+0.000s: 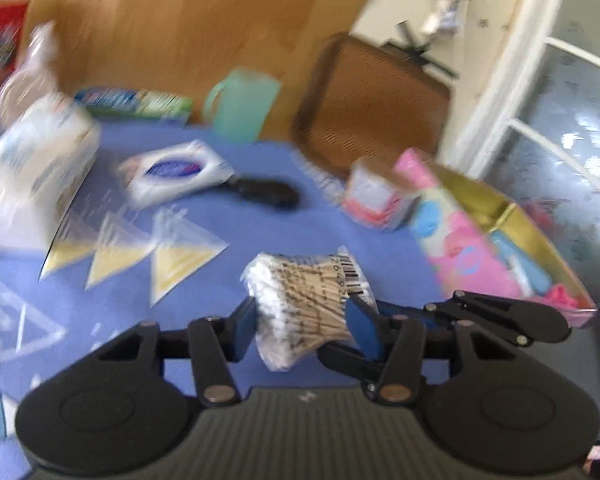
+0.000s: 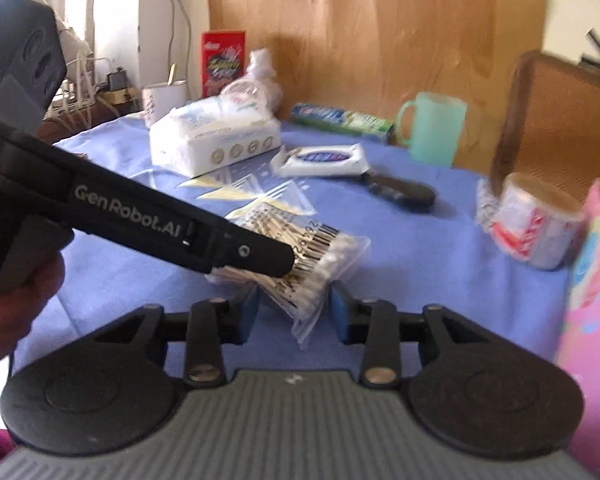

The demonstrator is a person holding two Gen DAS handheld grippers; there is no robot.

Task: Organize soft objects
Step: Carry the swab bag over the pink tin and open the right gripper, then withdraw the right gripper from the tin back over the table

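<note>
A clear bag of cotton swabs [image 1: 306, 304] with a barcode label is clamped between the blue pads of my left gripper [image 1: 306, 322], held above the blue tablecloth [image 1: 260, 224]. In the right wrist view the same bag [image 2: 320, 268] hangs from the left gripper's black fingers [image 2: 260, 258]. My right gripper [image 2: 294, 308] is open, its blue pads on either side of the bag's lower end, not pressing it. Its fingers also show in the left wrist view [image 1: 500, 316], beside the bag.
On the cloth lie a large tissue pack [image 2: 216, 136], a small wipes pack [image 2: 324, 160], a black brush [image 2: 404, 190], a cotton pad roll [image 2: 536, 220], a toothpaste box [image 2: 344, 118] and a green mug [image 2: 434, 128]. A gold box [image 1: 512, 216] with pink packs stands at right. A brown chair [image 1: 372, 100] is behind.
</note>
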